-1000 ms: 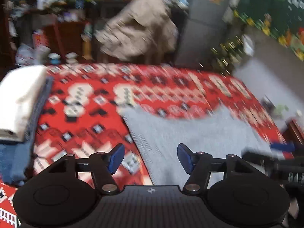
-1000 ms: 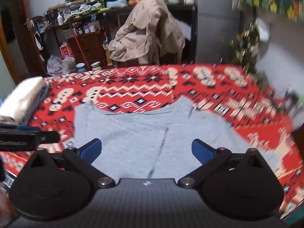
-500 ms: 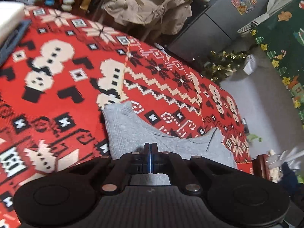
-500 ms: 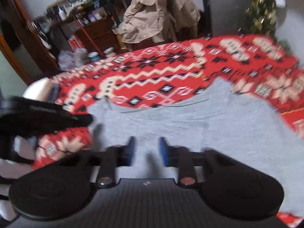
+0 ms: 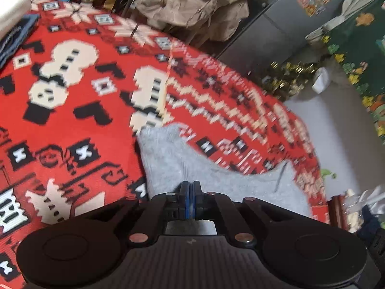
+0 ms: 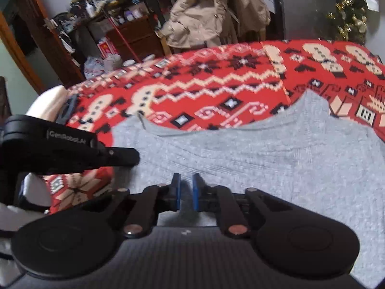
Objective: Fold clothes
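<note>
**Grey top lies partly flat, both tools on its near edge**

Grey top point(image 6: 276, 159) lies spread on the red patterned blanket point(image 6: 204, 84). A folded stack point(image 5: 12, 19) sits aside. Left tool point(image 5: 190, 193) is clamped on the cloth; right tool point(image 6: 186, 192) is nearly closed, pinching it, so folding remains.

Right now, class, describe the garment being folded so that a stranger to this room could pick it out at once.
A red patterned blanket covers the big flat surface. At its near edge, under both grippers, lies a grey top, spread flat. It is plain grey and unfolded, unlike the folded white and blue pile at the blanket's left edge.
</note>
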Motion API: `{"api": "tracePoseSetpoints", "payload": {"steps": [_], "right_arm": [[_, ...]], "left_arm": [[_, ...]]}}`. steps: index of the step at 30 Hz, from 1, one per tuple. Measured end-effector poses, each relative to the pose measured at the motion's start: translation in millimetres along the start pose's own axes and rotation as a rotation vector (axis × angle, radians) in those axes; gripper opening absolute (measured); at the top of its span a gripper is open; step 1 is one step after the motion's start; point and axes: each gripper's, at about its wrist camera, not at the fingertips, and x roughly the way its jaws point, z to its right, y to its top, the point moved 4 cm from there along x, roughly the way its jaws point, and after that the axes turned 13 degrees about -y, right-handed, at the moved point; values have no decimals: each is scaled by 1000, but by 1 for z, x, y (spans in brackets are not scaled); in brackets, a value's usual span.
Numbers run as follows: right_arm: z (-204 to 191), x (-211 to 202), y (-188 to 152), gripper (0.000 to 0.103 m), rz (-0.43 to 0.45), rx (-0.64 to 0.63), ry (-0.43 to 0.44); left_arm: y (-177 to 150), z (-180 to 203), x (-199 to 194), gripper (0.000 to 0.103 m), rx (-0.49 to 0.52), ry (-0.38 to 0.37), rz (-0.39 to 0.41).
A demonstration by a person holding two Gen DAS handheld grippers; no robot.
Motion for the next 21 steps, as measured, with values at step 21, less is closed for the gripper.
{"api": "tracePoseSetpoints", "payload": {"steps": [21], "right_arm": [[-29,3,18,17,34,-4,80]], "left_arm": [[5,-25,-19,2,-74,-28,35]]}}
